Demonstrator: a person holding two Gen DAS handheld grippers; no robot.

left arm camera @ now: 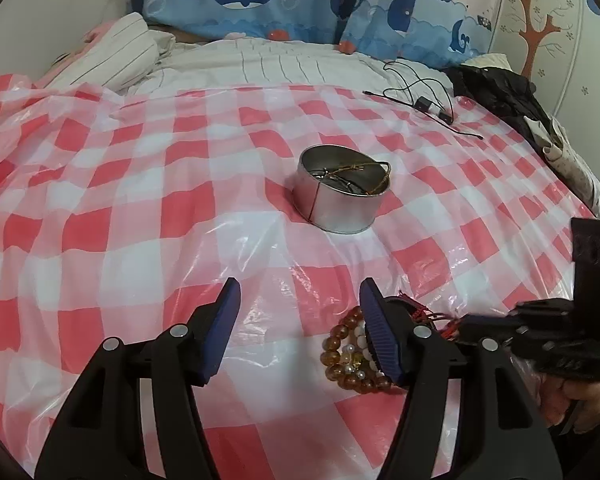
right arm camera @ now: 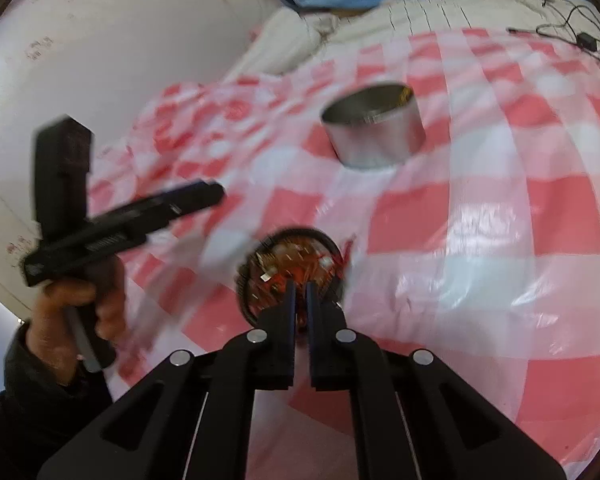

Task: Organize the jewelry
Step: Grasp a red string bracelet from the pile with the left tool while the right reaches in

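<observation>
A round metal tin point(left arm camera: 338, 188) stands on the red-and-white checked plastic sheet point(left arm camera: 140, 220) and holds thin gold and dark wire jewelry; it also shows in the right wrist view point(right arm camera: 376, 132). A heap of amber and white bead bracelets point(left arm camera: 350, 354) with red cord lies just right of my left gripper point(left arm camera: 298, 328), which is open and empty above the sheet. My right gripper point(right arm camera: 299, 292) is shut on the jewelry heap point(right arm camera: 288, 268), a dark bead ring with amber beads and red threads. The view is blurred.
A black cable with a small adapter point(left arm camera: 424, 96) lies at the far right of the sheet. Dark clothing point(left arm camera: 496, 88) sits at the right edge. Striped bedding point(left arm camera: 236, 60) and whale-print pillows point(left arm camera: 260, 0) lie behind. A wall point(right arm camera: 100, 60) is to the left.
</observation>
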